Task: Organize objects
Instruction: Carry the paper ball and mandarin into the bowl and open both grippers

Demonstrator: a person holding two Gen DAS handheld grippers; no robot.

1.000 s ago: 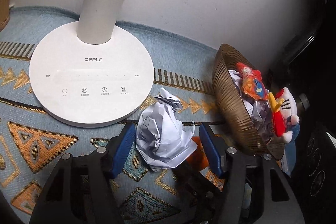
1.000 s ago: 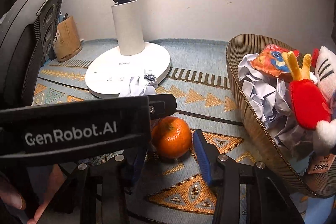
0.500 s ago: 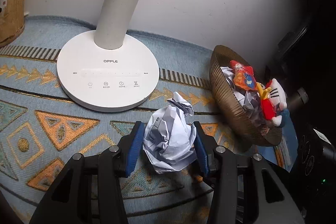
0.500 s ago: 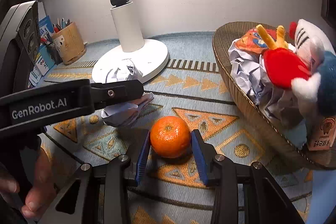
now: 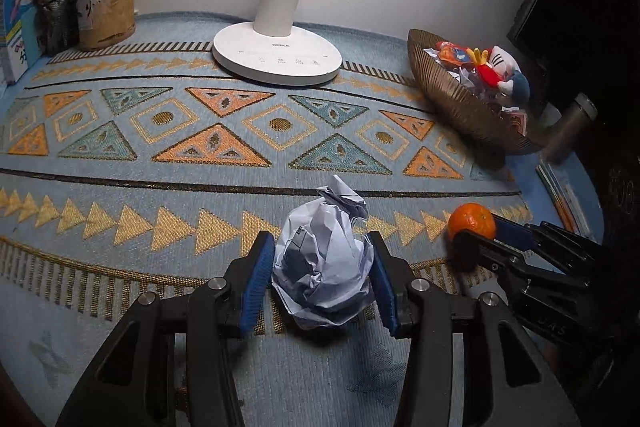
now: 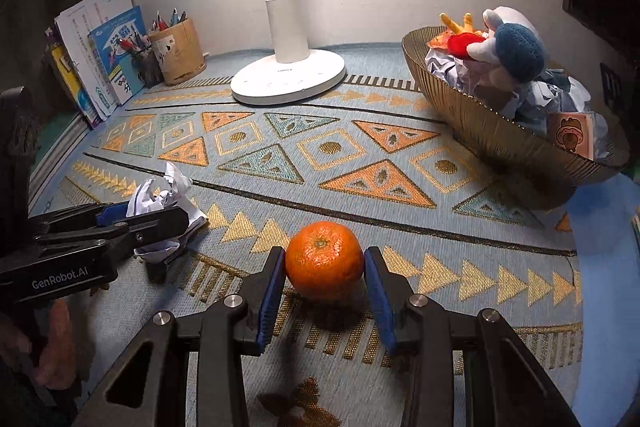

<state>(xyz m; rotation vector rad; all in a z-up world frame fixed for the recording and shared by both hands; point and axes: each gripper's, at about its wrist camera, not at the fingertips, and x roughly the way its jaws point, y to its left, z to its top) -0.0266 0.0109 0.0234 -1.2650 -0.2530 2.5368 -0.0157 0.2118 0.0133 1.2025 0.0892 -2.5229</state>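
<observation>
Both loads are held; the basket lies ahead and to the right of each.

The left hand-held gripper (image 5: 320,277) has its blue pads closed on a crumpled paper ball (image 5: 322,263), and the right hand-held gripper (image 6: 322,291) is clamped on an orange (image 6: 324,259), both low over the patterned cloth on the table (image 5: 120,327). The ribbed basket (image 6: 480,123), already crowded with paper and soft toys, sits at the far right, its long axis running away toward the wall. The right hand-held gripper is the nearer of the two, so I judge the orange has the shorter carry.
</observation>
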